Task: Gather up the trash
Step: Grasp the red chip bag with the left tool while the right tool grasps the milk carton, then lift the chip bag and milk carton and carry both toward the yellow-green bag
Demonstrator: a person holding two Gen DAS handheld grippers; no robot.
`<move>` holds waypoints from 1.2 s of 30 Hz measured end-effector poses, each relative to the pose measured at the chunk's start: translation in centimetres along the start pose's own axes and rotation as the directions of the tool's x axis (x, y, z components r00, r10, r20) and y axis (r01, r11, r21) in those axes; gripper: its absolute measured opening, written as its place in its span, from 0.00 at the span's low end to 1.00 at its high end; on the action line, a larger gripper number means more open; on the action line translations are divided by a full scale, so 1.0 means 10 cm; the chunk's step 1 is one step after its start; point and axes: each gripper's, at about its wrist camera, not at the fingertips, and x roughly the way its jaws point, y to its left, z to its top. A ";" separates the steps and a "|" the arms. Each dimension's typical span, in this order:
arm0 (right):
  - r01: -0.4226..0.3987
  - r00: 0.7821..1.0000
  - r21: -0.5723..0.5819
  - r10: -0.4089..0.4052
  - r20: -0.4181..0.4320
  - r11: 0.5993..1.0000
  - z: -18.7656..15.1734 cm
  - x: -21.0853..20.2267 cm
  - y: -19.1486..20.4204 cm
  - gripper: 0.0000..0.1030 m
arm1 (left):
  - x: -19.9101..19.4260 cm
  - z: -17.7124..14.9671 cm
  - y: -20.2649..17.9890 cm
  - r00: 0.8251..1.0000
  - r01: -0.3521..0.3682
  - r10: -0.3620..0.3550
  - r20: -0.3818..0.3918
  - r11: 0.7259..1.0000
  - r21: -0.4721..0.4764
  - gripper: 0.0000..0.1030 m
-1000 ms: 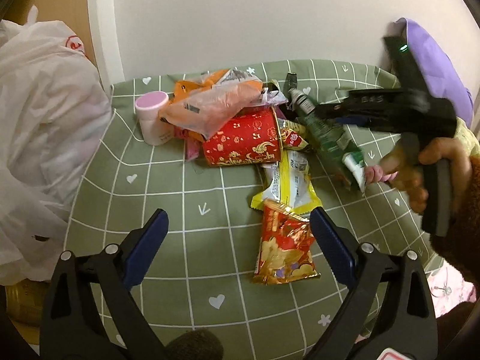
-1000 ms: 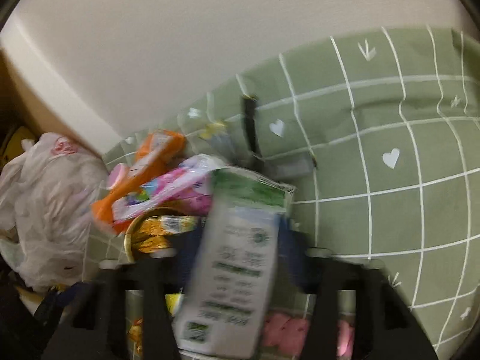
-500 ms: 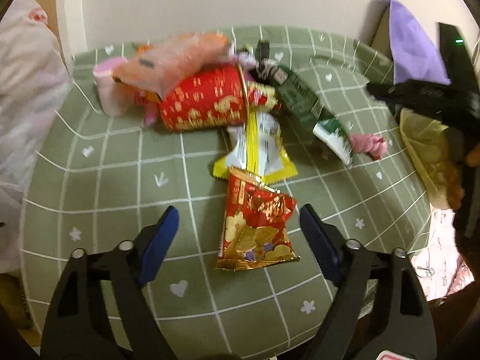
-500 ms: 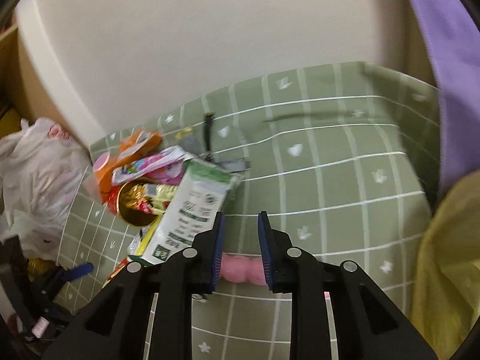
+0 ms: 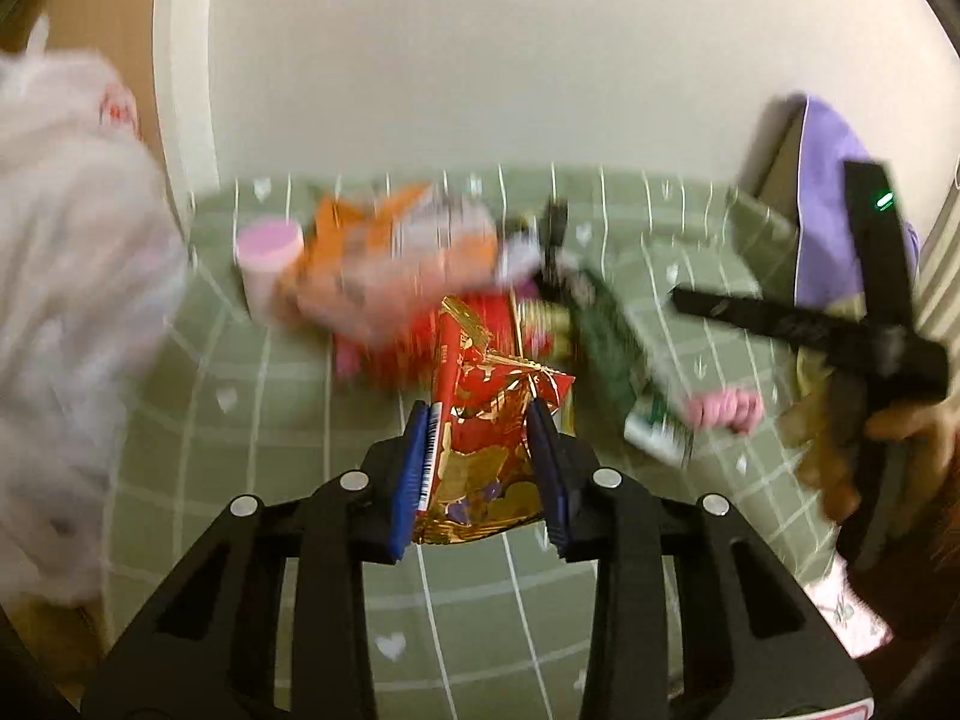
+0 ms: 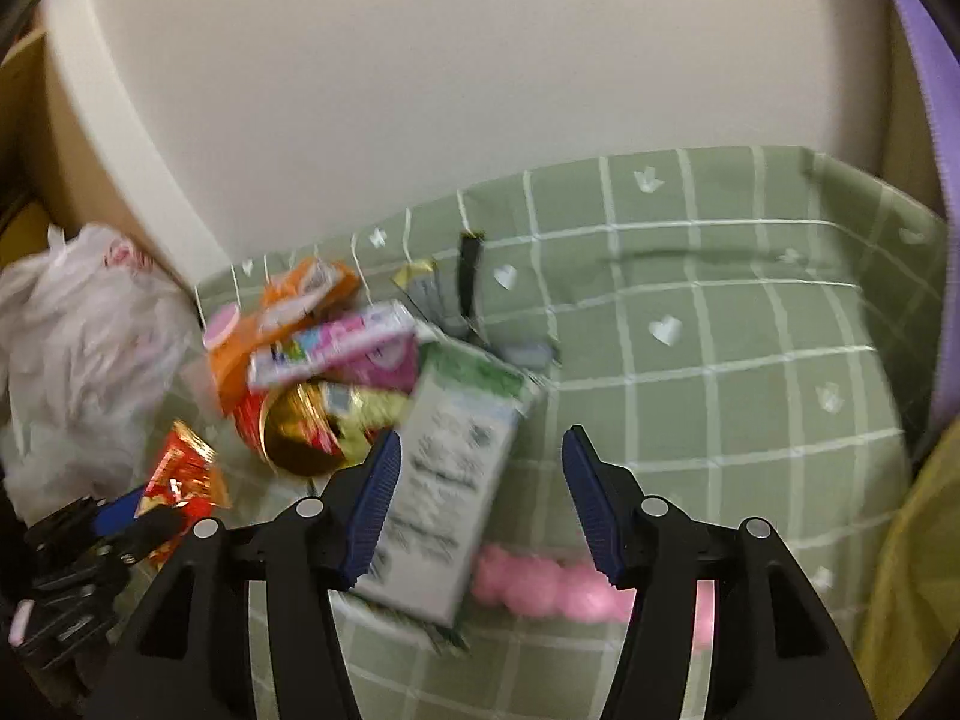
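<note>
My left gripper [image 5: 480,414] is shut on a red and gold snack packet [image 5: 489,420] and holds it above the green checked tablecloth [image 5: 252,420]; the packet also shows in the right wrist view [image 6: 183,471]. My right gripper [image 6: 477,456] is open and empty, over a green and white carton [image 6: 450,480] and a pink wrapper [image 6: 552,588]. Behind lies a heap of trash: a red cup [image 6: 288,426], an orange bag [image 6: 288,312], a pink cup [image 5: 267,267].
A white plastic bag [image 5: 66,312] hangs at the table's left edge. A purple cloth [image 5: 840,192] and a yellow cloth [image 6: 912,570] lie at the right. A white wall [image 6: 420,90] stands behind the table.
My left gripper has closed on the red and gold packet and lifted it. My right gripper has opened wide and sits over the carton it let go.
</note>
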 end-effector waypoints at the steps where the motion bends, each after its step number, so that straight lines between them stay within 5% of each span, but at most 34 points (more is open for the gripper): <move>1: -0.026 1.000 0.025 0.026 -0.008 0.999 0.05 0.09 0.03 0.52 | -0.01 0.09 0.01 1.000 -0.007 0.007 0.008 1.000 0.001 0.31; 4: -0.066 0.996 0.099 0.071 -0.057 0.993 0.16 0.37 0.04 0.52 | -0.04 0.27 0.05 1.000 -0.016 0.017 0.026 1.000 -0.008 0.32; 7: -0.002 0.991 0.167 0.024 -0.130 0.986 0.18 0.58 -0.04 0.52 | -0.11 0.32 0.10 0.998 -0.022 0.023 0.050 1.000 -0.005 0.33; 10: -0.050 0.990 0.216 0.078 -0.120 0.975 0.13 0.62 -0.14 0.53 | -0.11 0.28 0.15 0.998 -0.037 0.038 0.056 0.999 -0.007 0.34; 15: -0.060 0.979 0.177 0.092 -0.183 0.982 0.18 0.77 -0.11 0.60 | -0.05 0.25 0.19 0.998 -0.040 0.040 0.040 0.999 -0.015 0.34; 19: -0.088 0.949 0.156 0.131 -0.286 0.984 0.19 0.93 -0.04 0.60 | -0.03 0.23 0.20 0.999 -0.039 0.040 0.036 0.999 -0.022 0.34; 26: -0.063 0.997 0.025 0.064 -0.036 0.998 0.24 0.24 0.16 0.54 | -0.16 0.30 0.23 0.996 -0.023 0.026 0.082 0.999 -0.034 0.34; 30: -0.060 0.996 -0.042 0.063 0.064 0.997 0.31 -0.23 0.17 0.54 | -0.22 0.38 0.21 0.994 0.005 0.000 0.113 0.999 -0.043 0.34; 36: 0.068 0.980 -0.110 -0.046 0.193 0.992 0.29 -0.87 0.04 0.54 | -0.25 0.52 -0.06 0.985 0.074 -0.074 0.154 0.997 0.001 0.35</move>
